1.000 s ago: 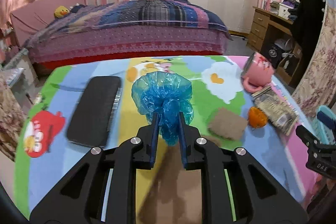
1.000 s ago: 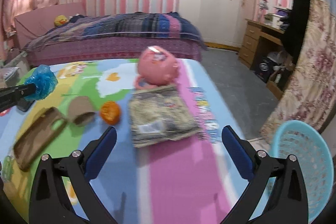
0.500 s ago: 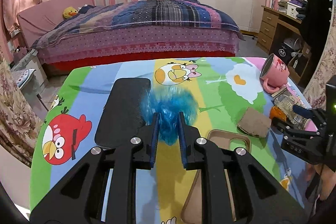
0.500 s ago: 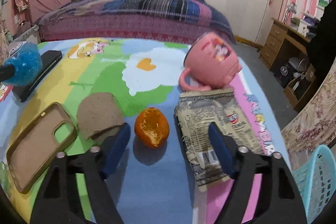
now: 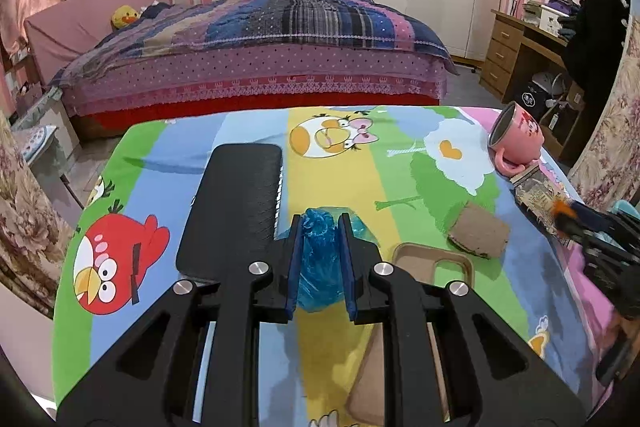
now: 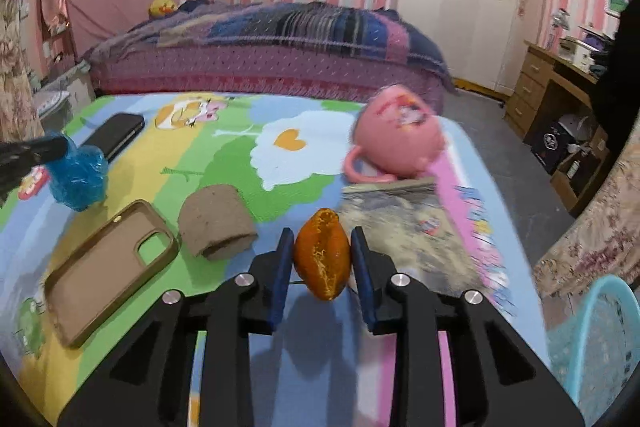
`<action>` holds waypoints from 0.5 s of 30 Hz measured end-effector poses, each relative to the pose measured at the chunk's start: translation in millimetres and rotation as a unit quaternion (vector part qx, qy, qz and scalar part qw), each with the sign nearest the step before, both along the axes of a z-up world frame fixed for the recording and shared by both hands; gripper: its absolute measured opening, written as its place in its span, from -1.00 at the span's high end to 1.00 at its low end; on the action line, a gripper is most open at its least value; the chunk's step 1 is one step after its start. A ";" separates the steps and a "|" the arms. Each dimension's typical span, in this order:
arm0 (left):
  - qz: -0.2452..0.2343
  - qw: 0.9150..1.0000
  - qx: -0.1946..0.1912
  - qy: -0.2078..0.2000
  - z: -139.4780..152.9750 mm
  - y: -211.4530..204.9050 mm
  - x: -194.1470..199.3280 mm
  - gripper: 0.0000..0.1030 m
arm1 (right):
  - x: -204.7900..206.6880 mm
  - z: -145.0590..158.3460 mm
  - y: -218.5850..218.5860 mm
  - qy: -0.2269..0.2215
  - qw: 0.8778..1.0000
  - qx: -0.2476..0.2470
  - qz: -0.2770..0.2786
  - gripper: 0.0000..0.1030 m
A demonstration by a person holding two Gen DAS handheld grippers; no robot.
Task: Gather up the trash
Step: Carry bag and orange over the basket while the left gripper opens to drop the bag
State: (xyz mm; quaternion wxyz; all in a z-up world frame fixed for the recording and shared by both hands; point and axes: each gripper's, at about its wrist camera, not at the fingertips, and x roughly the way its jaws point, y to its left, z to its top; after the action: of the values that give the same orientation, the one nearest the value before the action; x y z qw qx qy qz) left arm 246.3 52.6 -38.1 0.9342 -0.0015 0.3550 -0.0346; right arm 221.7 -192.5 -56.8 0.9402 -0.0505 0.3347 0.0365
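While a blue plastic wad is being clamped by the left gripper, an orange peel beside the cardboard roll is being squeezed by the right gripper.

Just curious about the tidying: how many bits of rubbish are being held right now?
2: a blue plastic bag in the left hand-held gripper, an orange peel in the right hand-held gripper.

Table under a bright cartoon-bird printed cloth. Lying on it: black flat phone, tan phone case, brown flattened cardboard roll, pink mug tipped on its side, and grey printed snack wrapper touching the mug.
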 end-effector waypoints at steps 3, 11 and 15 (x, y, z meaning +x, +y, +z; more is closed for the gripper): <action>0.008 1.000 -0.010 0.009 -3.9 9.5 2.1 0.56 | -26.2 7.4 -14.2 -0.002 1.000 -0.020 -0.021 0.42; 0.017 1.000 -0.017 0.019 -8.3 16.4 -3.3 -0.34 | -68.4 18.4 -61.8 -0.015 0.997 -0.015 -0.068 0.42; -0.005 0.998 -0.025 0.053 -28.3 6.9 0.5 -0.50 | -68.1 14.2 -75.1 -0.013 0.997 -0.016 -0.075 0.42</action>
State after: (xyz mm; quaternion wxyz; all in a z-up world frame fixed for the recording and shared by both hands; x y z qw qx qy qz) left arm 246.8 59.5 -66.4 0.9135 -0.0254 0.4033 -0.0480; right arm 153.7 -267.6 -42.6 0.9436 -0.0405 0.3263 -0.0396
